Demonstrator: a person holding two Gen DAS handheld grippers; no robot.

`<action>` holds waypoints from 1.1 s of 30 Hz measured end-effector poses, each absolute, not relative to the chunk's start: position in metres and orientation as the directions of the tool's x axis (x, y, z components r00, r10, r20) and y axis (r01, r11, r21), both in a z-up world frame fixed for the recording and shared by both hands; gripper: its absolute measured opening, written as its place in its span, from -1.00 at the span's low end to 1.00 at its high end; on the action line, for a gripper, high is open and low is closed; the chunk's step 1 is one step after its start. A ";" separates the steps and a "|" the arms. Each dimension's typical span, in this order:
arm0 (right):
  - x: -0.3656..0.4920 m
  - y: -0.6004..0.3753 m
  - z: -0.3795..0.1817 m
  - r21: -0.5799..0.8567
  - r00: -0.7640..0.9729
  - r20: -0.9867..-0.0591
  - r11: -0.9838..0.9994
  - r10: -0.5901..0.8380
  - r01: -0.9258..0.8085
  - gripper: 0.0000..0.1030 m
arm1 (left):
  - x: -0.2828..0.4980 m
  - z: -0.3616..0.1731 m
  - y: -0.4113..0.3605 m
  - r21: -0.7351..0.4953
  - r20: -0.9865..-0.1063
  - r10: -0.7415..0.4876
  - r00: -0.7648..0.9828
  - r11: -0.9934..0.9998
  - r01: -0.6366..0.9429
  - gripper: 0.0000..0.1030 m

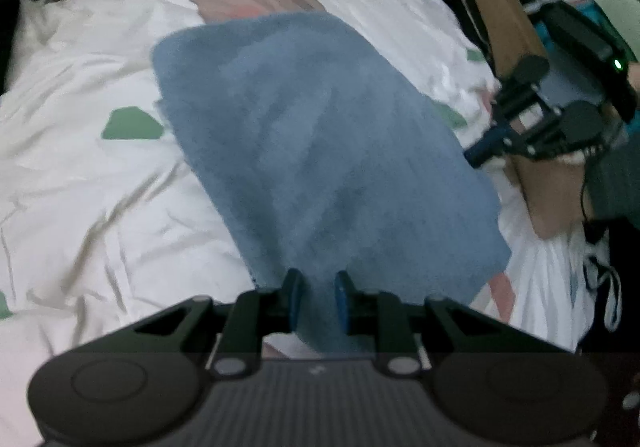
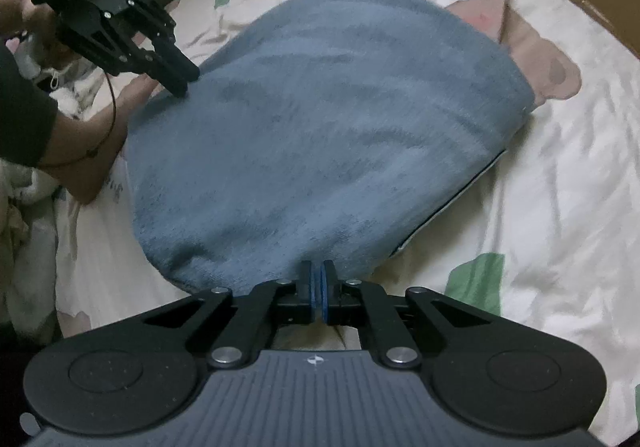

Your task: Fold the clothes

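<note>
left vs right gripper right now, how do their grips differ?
The left gripper has its jaws parted around a thick bunch of the blue towel; the right gripper has its jaws nearly closed on a thin edge. Left holds one near corner, right the other. Both have blue pads and grip the same towel.

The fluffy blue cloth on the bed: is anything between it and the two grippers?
Nothing visible is. The left gripper has the fluffy blue cloth bunched between its fingers, and the right gripper is shut on another edge of it.
</note>
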State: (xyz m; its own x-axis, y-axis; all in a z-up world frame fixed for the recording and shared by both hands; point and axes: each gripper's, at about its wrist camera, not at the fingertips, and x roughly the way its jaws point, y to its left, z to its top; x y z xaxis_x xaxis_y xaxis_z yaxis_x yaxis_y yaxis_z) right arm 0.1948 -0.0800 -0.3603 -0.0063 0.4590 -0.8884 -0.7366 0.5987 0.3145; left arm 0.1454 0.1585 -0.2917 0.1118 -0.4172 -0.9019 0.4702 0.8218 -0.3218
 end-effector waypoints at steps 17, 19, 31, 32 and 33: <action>0.186 -0.065 -0.365 0.347 -0.090 -0.887 0.525 0.453 -0.777 -0.86 | 0.137 -0.306 0.150 -0.318 -0.922 -0.387 0.030 0.796 0.514 -0.72; 0.186 -0.067 -0.368 0.347 -0.087 -0.889 0.537 0.450 -0.768 -0.87 | 0.140 -0.312 0.151 -0.321 -0.922 -0.385 0.027 0.804 0.501 -0.77; 0.210 -0.097 -0.349 0.374 0.013 -0.859 0.644 0.512 -0.667 -0.51 | 0.156 -0.287 0.173 -0.385 -0.887 -0.452 0.097 0.838 0.388 -0.29; 0.213 -0.100 -0.348 0.374 0.028 -0.857 0.658 0.515 -0.654 -0.22 | 0.157 -0.286 0.174 -0.377 -0.888 -0.446 0.110 0.844 0.380 -0.23; 0.216 -0.103 -0.347 0.374 0.043 -0.855 0.671 0.517 -0.640 -0.14 | 0.158 -0.286 0.174 -0.368 -0.891 -0.438 0.121 0.852 0.373 -0.19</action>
State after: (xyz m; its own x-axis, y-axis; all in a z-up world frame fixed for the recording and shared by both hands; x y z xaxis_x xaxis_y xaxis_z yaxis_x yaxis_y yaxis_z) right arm 0.2156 -0.1028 -0.3465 0.0426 0.5169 -0.8550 -0.6401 0.6712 0.3739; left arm 0.1583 0.1744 -0.2865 0.1210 -0.4379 -0.8908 0.3735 0.8516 -0.3679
